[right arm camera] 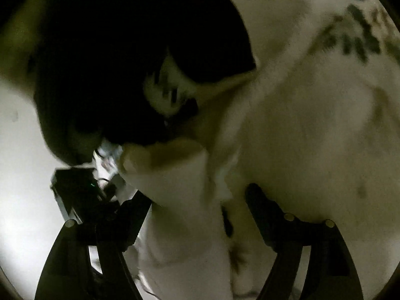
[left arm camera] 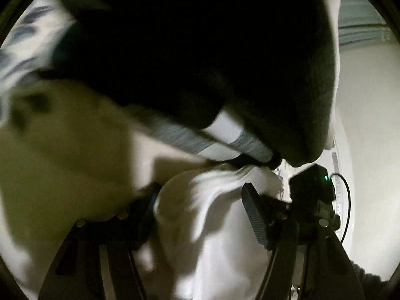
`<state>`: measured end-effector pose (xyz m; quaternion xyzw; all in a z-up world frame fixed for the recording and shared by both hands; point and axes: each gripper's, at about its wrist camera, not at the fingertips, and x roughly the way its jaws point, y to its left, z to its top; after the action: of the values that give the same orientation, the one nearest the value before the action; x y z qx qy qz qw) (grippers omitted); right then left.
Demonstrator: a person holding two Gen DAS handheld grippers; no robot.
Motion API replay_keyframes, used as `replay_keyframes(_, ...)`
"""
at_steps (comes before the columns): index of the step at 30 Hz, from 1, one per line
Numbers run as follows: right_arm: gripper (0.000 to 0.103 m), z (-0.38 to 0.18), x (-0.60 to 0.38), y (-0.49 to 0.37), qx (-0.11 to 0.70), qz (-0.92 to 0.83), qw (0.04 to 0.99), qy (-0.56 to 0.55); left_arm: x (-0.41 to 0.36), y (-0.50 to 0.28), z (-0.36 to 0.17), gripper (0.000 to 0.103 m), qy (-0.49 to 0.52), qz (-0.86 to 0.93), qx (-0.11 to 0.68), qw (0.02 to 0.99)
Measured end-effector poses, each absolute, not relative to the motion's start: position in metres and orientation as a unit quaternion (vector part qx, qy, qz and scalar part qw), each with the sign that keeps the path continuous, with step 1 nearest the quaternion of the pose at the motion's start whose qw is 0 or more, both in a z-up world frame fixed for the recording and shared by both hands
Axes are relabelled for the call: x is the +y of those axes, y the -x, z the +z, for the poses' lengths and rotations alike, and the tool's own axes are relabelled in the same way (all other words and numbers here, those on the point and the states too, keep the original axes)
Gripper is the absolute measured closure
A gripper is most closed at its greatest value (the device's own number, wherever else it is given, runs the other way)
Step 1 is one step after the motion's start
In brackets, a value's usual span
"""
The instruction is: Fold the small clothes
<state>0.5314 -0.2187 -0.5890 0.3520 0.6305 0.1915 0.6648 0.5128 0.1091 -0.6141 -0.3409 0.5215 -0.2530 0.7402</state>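
Observation:
A white garment with dark leaf prints fills both views, lifted and bunched. My left gripper has the white cloth between its two fingers, which stand fairly wide apart; whether it grips is unclear. My right gripper also has white cloth between its spread fingers. A dark cloth with a grey and white striped band hangs just above the left gripper. It shows as a dark mass in the right wrist view. Each gripper shows at the other view's edge, close by: the right one, the left one.
A pale surface lies to the right in the left wrist view and to the left in the right wrist view. A grey ribbed thing sits at the far top right. The scene is dim and blurred.

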Motion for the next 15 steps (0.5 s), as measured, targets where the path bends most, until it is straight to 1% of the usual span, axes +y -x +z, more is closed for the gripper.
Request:
replay_keyframes(1, 0.034, -0.588, -0.219, -0.535, 0.624, 0.194, 0.665, -0.362, 0.107, -0.514, -0.612, 0.042, 0.341, -0.257, 0.515, 0.743)
replay_keyframes(2, 0.046, -0.586, -0.217, -0.538, 0.621, 0.196, 0.667, -0.362, 0.106, -0.514, -0.609, 0.049, 0.339, -0.258, 0.507, 0.749)
replay_keyframes(3, 0.074, -0.584, -0.214, -0.540, 0.619, 0.197, 0.671, -0.357, 0.105, -0.514, -0.607, 0.081, 0.334, -0.258, 0.506, 0.752)
replay_keyframes(4, 0.084, -0.580, -0.209, -0.541, 0.621, 0.193, 0.677, -0.345, 0.103, -0.513, -0.604, 0.097, 0.325, -0.260, 0.509, 0.754)
replay_keyframes(5, 0.088, -0.576, -0.206, -0.541, 0.619, 0.191, 0.684, -0.336, 0.102, -0.511, -0.601, 0.097, 0.318, -0.261, 0.507, 0.757)
replay_keyframes(6, 0.097, -0.571, -0.202, -0.540, 0.615, 0.193, 0.689, -0.331, 0.102, -0.506, -0.594, 0.097, 0.307, -0.264, 0.501, 0.765)
replay_keyframes(10, 0.099, -0.547, -0.186, -0.535, 0.594, 0.199, 0.710, -0.321, 0.104, -0.493, -0.566, 0.097, 0.297, -0.273, 0.481, 0.779)
replay_keyframes(15, 0.099, -0.507, -0.170, -0.513, 0.566, 0.227, 0.731, -0.307, 0.119, -0.462, -0.518, 0.097, 0.291, -0.290, 0.441, 0.798)
